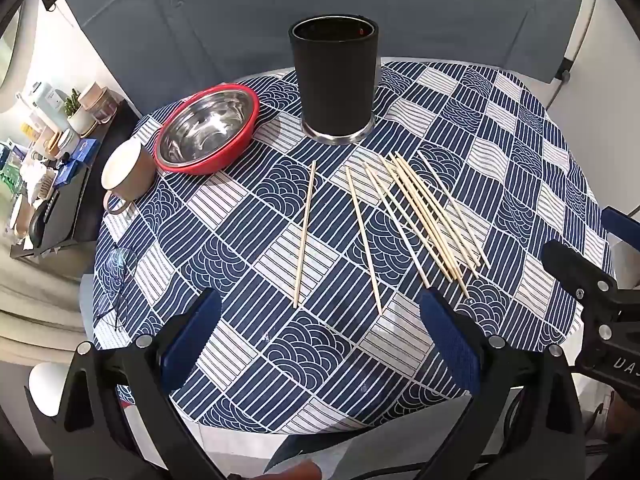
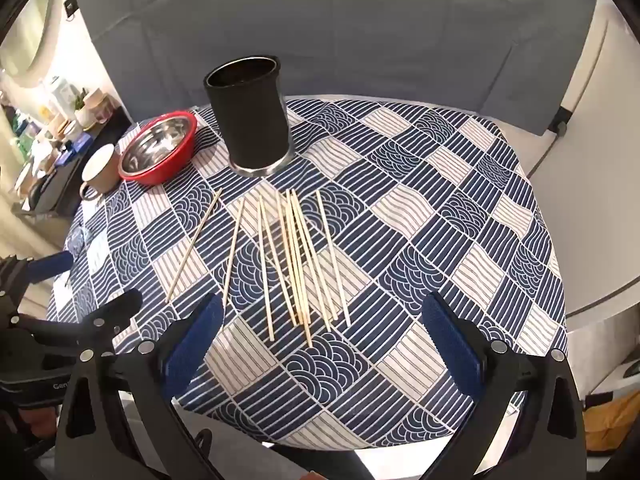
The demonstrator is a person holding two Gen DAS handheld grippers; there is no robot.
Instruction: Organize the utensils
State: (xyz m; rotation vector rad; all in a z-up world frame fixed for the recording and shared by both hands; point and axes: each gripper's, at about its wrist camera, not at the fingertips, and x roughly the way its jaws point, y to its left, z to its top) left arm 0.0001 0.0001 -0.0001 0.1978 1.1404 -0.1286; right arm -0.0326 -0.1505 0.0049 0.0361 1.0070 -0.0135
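Left wrist view: the left gripper (image 1: 320, 344) hangs over the near edge of the table (image 1: 520, 128) with its jaws wide apart and nothing between them. A lone chopstick (image 1: 305, 234) lies just ahead at about 12 o'clock, its long axis running almost straight away from the jaws. A second single stick (image 1: 363, 240) lies at 1 o'clock, and the bunched chopsticks (image 1: 432, 216) fan out at 1 to 2 o'clock, slanting from far-left to near-right. The black holder (image 1: 334, 80) stands upright beyond them at 12 o'clock, mouth open. A red bowl (image 1: 208, 128) and a mug (image 1: 126, 172) sit at 10 to 11 o'clock. The other gripper pokes in at 3 o'clock.

Right wrist view: the right gripper (image 2: 320, 344) also has its jaws fully spread and empty. Here the bunched chopsticks (image 2: 304, 260) lie dead ahead at 12 o'clock, their near tips just short of the gap, long axes pointing toward the black holder (image 2: 250, 116) at 11 o'clock. The lone chopstick (image 2: 194, 246) angles off at 10 o'clock.

The right hand looks nearer the bunch, the left nearer the two strays; either would likely grip across a stick's width.
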